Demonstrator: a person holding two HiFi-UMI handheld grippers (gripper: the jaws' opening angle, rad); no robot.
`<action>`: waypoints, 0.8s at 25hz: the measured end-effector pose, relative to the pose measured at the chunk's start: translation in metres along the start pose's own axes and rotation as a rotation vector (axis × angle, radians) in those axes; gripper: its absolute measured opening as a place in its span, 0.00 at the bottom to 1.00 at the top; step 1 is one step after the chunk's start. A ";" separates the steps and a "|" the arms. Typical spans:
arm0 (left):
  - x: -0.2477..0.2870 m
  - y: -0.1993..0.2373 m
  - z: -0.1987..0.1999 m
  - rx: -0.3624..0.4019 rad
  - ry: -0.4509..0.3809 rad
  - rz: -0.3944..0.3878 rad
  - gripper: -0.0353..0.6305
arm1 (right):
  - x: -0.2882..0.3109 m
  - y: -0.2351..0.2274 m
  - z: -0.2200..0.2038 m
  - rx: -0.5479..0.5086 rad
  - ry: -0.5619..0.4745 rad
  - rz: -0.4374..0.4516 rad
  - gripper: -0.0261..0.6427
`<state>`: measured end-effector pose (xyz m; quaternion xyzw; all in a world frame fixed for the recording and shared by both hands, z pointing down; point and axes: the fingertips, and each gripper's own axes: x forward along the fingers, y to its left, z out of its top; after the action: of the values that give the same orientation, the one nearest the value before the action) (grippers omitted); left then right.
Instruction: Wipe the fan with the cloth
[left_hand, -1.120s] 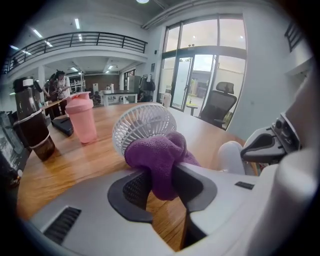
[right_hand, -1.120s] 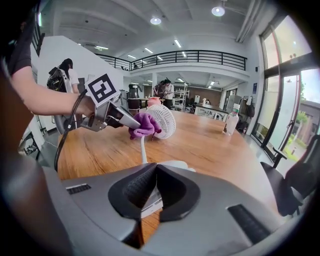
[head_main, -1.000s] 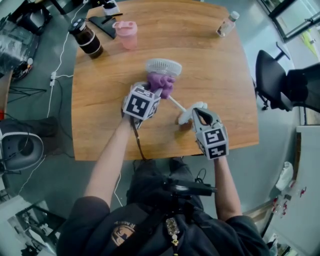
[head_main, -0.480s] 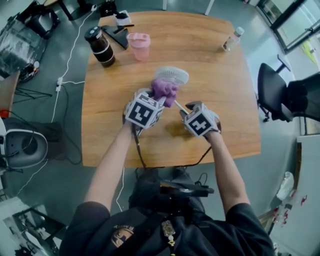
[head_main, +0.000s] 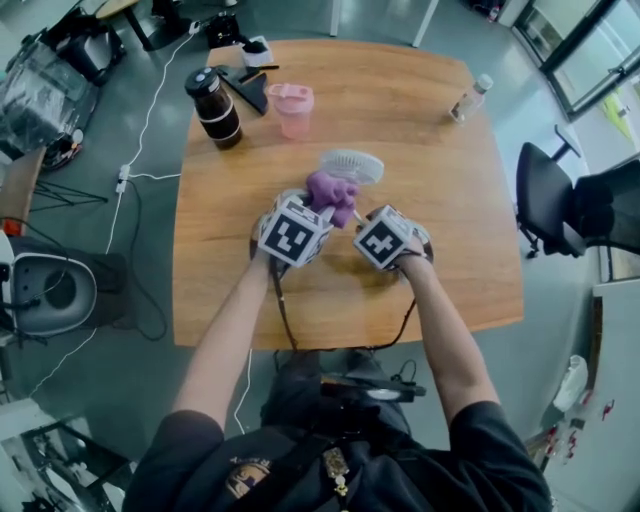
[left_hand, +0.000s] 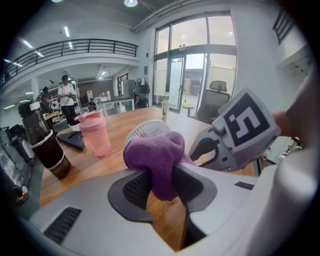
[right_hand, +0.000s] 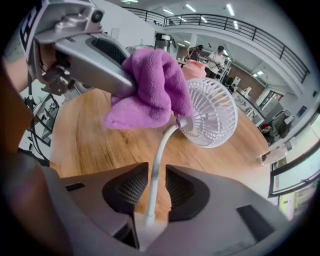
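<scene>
Table, head view: the brown wooden table (head_main: 450, 260) held the small white fan with a round cage (head_main: 352, 165) near its middle.
Cloth, head view: the fluffy purple cloth (head_main: 330, 190) sat against the near side of the fan's cage.
Change, head view: the right gripper (head_main: 378, 225) had come in from nearer the table's front edge. It now sat just beside the left gripper (head_main: 312, 205), over the fan's foot.
Fingers, left gripper view: the left gripper (left_hand: 162, 187) pinched the purple cloth (left_hand: 155, 160) tight, and the cloth bunched up above its fingers.
Fan, left gripper view: the white fan (left_hand: 147, 132) stood just behind the cloth.
Fingers, right gripper view: the right gripper (right_hand: 156, 187) had just been opening. Its fingers stood a little apart, with the fan's thin white stem (right_hand: 157, 165) between them. A small gap showed on one side, so they did not look to be squeezing yet.
Cloth, right gripper view: the cloth (right_hand: 150, 85) lay on the edge of the cage (right_hand: 210, 112).
Meaning: the right side seemed to be getting ready to hold the fan still, so the wiping could begin.
</scene>
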<state>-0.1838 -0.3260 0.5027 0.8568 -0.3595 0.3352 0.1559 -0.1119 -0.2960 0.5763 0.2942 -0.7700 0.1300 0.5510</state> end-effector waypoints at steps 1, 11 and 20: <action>-0.002 0.004 -0.001 0.002 0.002 0.009 0.24 | 0.007 -0.001 -0.004 -0.003 0.033 -0.002 0.21; -0.013 0.007 -0.013 0.043 0.028 0.019 0.24 | 0.008 0.006 -0.028 -0.213 0.054 -0.030 0.10; 0.002 -0.064 0.010 0.184 -0.003 0.033 0.24 | -0.011 0.018 -0.069 -0.286 -0.029 0.046 0.10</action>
<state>-0.1321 -0.2879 0.4946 0.8620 -0.3415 0.3679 0.0703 -0.0672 -0.2423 0.5929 0.1968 -0.7951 0.0272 0.5730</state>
